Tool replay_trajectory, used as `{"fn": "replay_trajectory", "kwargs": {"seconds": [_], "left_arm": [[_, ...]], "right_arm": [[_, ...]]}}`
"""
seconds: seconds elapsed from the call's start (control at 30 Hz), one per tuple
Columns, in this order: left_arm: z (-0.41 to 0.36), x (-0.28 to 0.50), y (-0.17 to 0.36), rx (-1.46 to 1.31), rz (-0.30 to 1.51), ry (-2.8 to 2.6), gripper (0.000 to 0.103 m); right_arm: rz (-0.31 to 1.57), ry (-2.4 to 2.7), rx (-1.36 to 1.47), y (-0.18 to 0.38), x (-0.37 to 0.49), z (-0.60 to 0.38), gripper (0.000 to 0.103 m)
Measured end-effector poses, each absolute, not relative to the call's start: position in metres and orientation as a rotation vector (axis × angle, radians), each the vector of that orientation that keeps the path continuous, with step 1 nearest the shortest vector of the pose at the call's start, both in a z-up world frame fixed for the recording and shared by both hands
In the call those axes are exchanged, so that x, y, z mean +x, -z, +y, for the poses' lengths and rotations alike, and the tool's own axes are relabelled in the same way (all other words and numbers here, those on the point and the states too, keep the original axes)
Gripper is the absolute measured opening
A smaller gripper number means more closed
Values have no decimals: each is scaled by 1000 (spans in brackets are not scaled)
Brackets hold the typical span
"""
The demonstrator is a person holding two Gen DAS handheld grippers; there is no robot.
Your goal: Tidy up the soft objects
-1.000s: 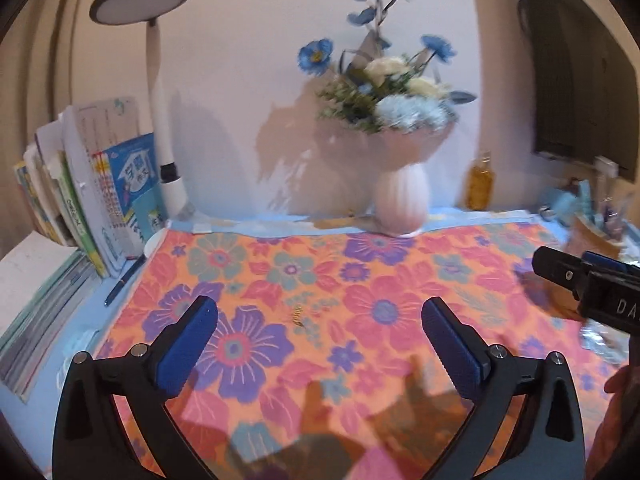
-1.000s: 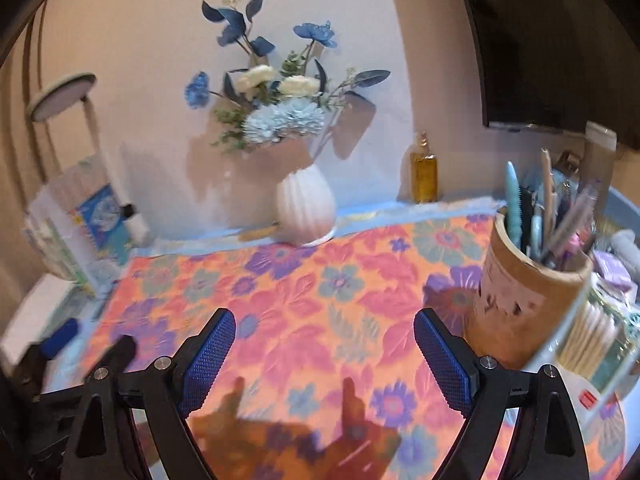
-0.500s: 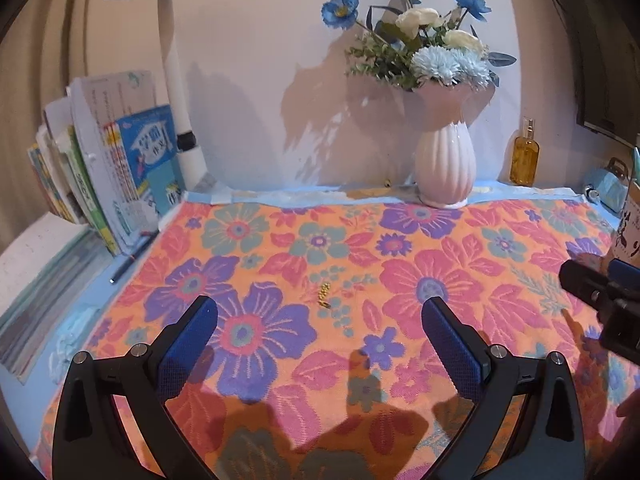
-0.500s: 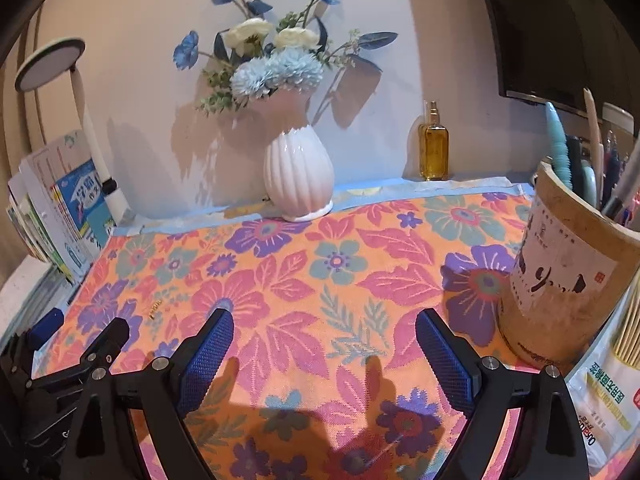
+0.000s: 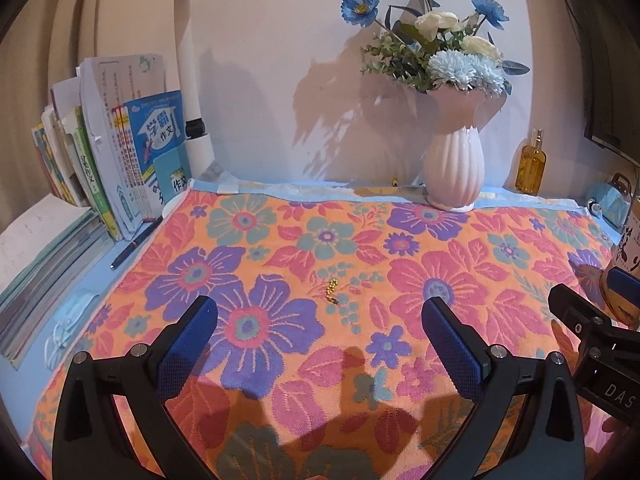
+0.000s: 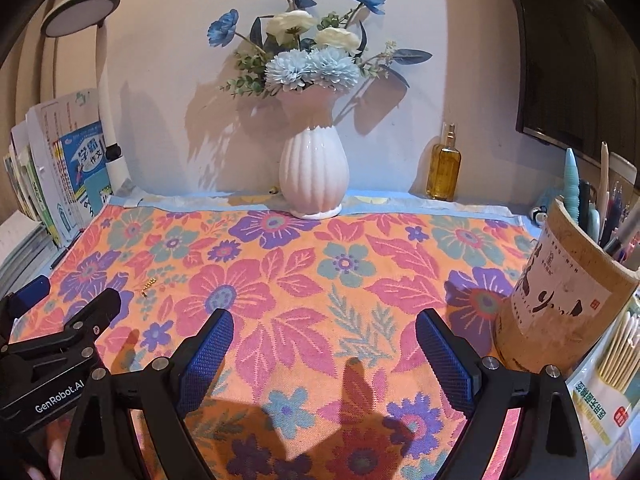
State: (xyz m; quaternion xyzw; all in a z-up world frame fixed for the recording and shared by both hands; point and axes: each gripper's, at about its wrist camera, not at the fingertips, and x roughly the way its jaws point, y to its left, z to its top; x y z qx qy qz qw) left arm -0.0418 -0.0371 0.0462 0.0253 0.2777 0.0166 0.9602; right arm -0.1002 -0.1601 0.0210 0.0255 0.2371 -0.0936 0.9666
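A large orange floral towel (image 5: 328,248) lies spread flat over the desk; it also fills the right wrist view (image 6: 320,264). My left gripper (image 5: 320,320) is open and empty, low over the towel's near left part. My right gripper (image 6: 324,332) is open and empty, low over the towel's near right part. The right gripper shows at the right edge of the left wrist view (image 5: 592,332), and the left gripper at the left edge of the right wrist view (image 6: 52,344). A small gold bead chain (image 5: 333,289) lies on the towel ahead of the left gripper.
A white vase of flowers (image 5: 452,172) stands at the towel's far edge. Books (image 5: 108,152) and a lamp post (image 5: 192,120) stand at the left, with a pen (image 5: 132,246). An amber bottle (image 6: 443,172) and a bamboo pen holder (image 6: 560,292) are at the right.
Both grippers have dropped lower and tilted up towards the wall, so the vase and towel look larger and closer. Both stay open and empty.
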Motion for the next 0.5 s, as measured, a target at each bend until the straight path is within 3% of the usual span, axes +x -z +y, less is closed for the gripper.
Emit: {"fn": "replay_trajectory", "kwargs": {"seconds": [0.5], "left_arm": [[-42,-50,-51,65,516,11,102]], "right_arm": [[493,205,21,-19,-97,-155,92]]}}
